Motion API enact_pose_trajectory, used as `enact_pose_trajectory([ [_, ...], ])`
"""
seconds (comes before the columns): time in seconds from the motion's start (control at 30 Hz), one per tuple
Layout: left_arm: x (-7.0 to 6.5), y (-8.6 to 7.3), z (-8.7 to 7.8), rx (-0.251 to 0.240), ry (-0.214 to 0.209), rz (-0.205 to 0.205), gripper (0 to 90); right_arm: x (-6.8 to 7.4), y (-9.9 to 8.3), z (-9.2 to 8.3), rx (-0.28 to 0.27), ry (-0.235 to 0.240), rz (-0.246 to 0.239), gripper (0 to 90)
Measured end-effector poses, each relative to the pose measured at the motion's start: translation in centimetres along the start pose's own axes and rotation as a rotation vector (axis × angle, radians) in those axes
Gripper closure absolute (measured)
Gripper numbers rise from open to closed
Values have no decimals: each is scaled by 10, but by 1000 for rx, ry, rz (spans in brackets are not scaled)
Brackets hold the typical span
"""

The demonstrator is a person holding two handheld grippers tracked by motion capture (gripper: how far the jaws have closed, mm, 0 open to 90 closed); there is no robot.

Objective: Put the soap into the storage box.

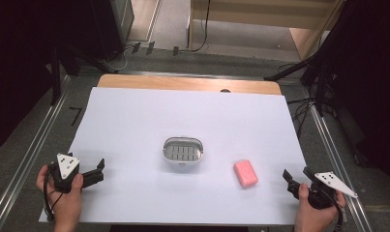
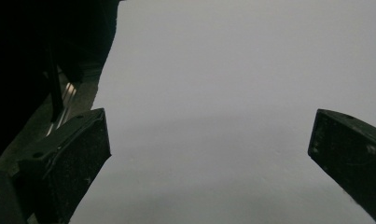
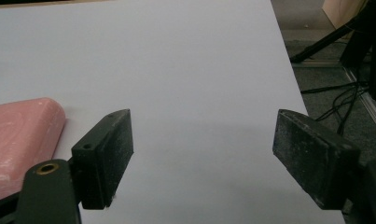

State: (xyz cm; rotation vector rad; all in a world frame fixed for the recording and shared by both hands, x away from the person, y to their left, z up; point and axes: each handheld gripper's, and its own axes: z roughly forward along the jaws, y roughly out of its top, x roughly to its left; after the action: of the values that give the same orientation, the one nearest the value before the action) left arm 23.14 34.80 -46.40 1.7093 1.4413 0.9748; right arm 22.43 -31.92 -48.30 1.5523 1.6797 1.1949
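Tabletop under a white sheet (image 1: 183, 121), seen from above. Pink soap bar (image 1: 246, 173) lies right of centre, near the front edge, well apart from the oval metal dish (image 1: 183, 151) at the middle, whose slotted floor is visible. Right gripper (image 1: 290, 178) rests at the sheet's near right corner, just right of the soap, jaws spread with nothing between them and bare sheet in the gap between it and the bar. Left gripper (image 1: 99, 170) sits at the near left, jaws likewise spread and empty. Cables and dark stand legs (image 1: 323, 72) lie beyond the table's far and right sides.
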Motion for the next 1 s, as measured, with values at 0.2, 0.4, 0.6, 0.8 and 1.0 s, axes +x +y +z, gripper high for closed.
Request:
enact_pose_trajectory([
  [0.2, 12, 1, 4, 45, -6, -130, 0, 12, 12, -8, 96, -25, -41, 223],
  [0.4, 9, 3, 7, 76, -11, -93, 0, 24, 25, 3, 296, 33, -128, 215],
  [0.6, 12, 4, 9, 101, 2, -114, 0, 47, 44, 8, 373, 74, -173, 211],
  [0.8, 7, 4, 12, 118, 12, -77, 0, 72, 50, 21, 429, 115, -169, 201],
  [1.0, 3, 5, 12, 128, 24, -37, 0, 93, 51, 33, 450, 159, -152, 196],
])
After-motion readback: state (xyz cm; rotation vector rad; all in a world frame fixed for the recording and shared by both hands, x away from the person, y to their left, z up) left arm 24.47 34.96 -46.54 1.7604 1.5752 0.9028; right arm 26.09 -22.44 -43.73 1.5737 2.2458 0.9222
